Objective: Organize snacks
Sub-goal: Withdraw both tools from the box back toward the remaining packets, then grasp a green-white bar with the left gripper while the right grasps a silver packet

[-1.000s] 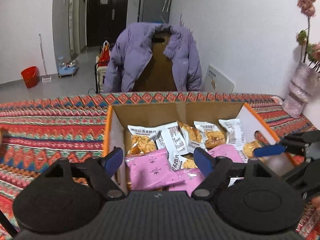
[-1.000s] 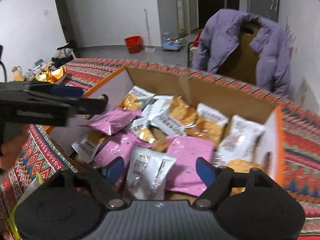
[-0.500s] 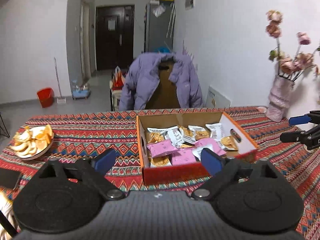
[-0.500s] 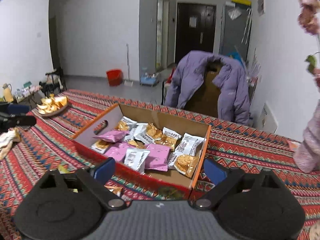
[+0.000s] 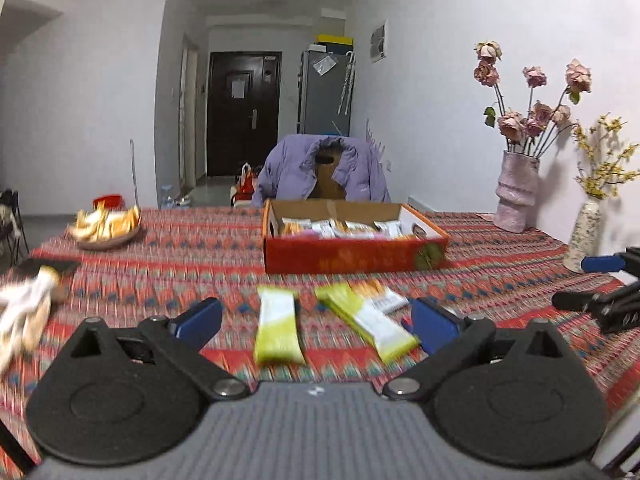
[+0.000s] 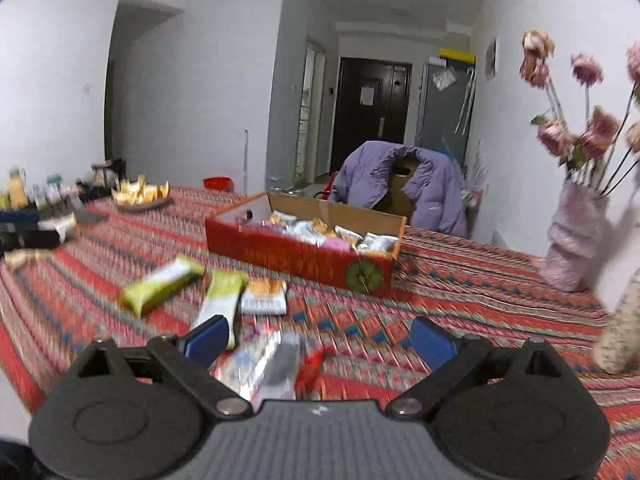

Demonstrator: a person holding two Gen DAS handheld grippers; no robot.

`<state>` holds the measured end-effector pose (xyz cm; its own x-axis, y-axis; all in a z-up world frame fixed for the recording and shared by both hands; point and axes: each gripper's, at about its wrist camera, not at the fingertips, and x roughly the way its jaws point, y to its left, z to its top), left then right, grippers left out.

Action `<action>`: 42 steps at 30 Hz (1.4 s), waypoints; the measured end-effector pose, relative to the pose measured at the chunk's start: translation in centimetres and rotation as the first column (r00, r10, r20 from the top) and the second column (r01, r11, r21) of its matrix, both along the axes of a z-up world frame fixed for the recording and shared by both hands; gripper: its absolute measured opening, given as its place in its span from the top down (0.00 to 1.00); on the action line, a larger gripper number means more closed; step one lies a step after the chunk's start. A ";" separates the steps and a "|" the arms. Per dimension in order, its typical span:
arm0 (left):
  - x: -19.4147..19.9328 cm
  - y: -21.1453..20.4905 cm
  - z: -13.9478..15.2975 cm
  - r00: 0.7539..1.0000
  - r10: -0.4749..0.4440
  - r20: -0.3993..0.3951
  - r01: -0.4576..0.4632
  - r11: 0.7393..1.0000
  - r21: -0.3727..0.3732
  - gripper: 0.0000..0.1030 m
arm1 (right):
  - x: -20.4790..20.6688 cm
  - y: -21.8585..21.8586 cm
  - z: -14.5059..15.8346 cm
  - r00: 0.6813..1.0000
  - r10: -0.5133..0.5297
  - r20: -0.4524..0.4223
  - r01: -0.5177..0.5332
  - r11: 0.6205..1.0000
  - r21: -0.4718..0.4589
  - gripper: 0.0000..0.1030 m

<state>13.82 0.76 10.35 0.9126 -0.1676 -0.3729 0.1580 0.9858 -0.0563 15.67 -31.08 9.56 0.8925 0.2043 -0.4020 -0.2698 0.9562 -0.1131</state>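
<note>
Both the left gripper (image 5: 316,316) and right gripper (image 6: 320,338) hang empty, jaws having just spread wide, above a patterned tabletop (image 5: 192,264). 2 green snack bars (image 5: 277,326) lie loose near the snack-filled red box (image 5: 352,254).

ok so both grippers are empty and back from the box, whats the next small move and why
Probably bring the left gripper down and forward onto the nearer green snack bar lying on the tablecloth. Its jaws have just been opening and nothing is between them, the bar lies loose almost straight ahead, and the snack box behind it already holds packets. The right gripper is open too.
</note>
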 end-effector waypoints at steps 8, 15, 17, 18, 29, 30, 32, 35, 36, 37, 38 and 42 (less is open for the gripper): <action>-4.9 0.3 -4.0 0.995 0.022 -0.100 -0.022 1.000 -0.008 0.00 | -5.8 0.6 -4.7 0.998 0.015 -0.066 -0.014 1.000 0.016 0.05; -6.0 0.5 -5.5 0.992 0.035 -0.119 -0.037 0.999 -0.016 0.00 | -7.4 1.7 -6.2 0.996 0.037 -0.081 -0.036 0.999 0.011 0.05; -5.8 0.4 -5.6 0.992 0.045 -0.122 -0.047 0.999 -0.013 0.00 | -7.3 1.8 -6.0 0.996 0.039 -0.077 -0.038 0.999 0.017 0.05; -5.6 0.5 -5.6 0.991 0.051 -0.123 -0.053 0.998 -0.014 0.00 | -7.2 1.9 -6.0 0.996 0.036 -0.076 -0.035 0.999 0.019 0.05; 0.1 1.0 -6.9 0.977 0.035 -0.211 -0.038 0.999 -0.008 0.00 | -2.0 4.0 -6.7 0.992 0.015 -0.129 -0.011 0.999 0.030 0.05; 1.0 0.9 -7.0 0.975 0.031 -0.220 -0.032 0.999 0.000 0.00 | -1.3 4.2 -6.8 0.991 0.008 -0.135 -0.003 0.999 0.033 0.05; 2.9 1.0 -7.2 0.971 0.034 -0.238 -0.032 0.999 0.011 0.00 | 0.4 4.7 -7.1 0.989 0.001 -0.151 0.008 0.998 0.057 0.05; 6.0 1.2 -7.3 0.966 0.029 -0.257 -0.026 1.000 0.016 0.00 | 3.2 5.2 -7.3 0.985 0.001 -0.171 0.019 0.993 0.118 0.05; 7.3 1.2 -7.4 0.963 0.031 -0.267 -0.026 0.999 0.023 0.00 | 4.2 5.2 -7.4 0.985 -0.003 -0.175 0.028 0.990 0.140 0.05; 8.5 1.1 -7.4 0.962 0.031 -0.273 -0.024 0.999 0.029 0.01 | 5.3 5.2 -7.4 0.983 -0.008 -0.182 0.038 0.986 0.160 0.05; 9.8 1.0 -7.5 0.962 0.026 -0.274 -0.018 0.999 0.032 0.01 | 6.4 5.3 -7.6 0.982 -0.011 -0.187 0.045 0.983 0.177 0.05; 14.4 0.7 -8.2 0.952 0.030 -0.304 -0.018 0.999 0.042 0.17 | 10.3 6.1 -8.3 0.976 -0.043 -0.215 0.080 0.983 0.165 0.12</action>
<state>28.23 1.42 2.19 0.7583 -0.1274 -0.6393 0.1155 0.9915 -0.0605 25.93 -25.02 1.31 0.8049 0.2341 -0.5453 -0.2098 0.9718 0.1074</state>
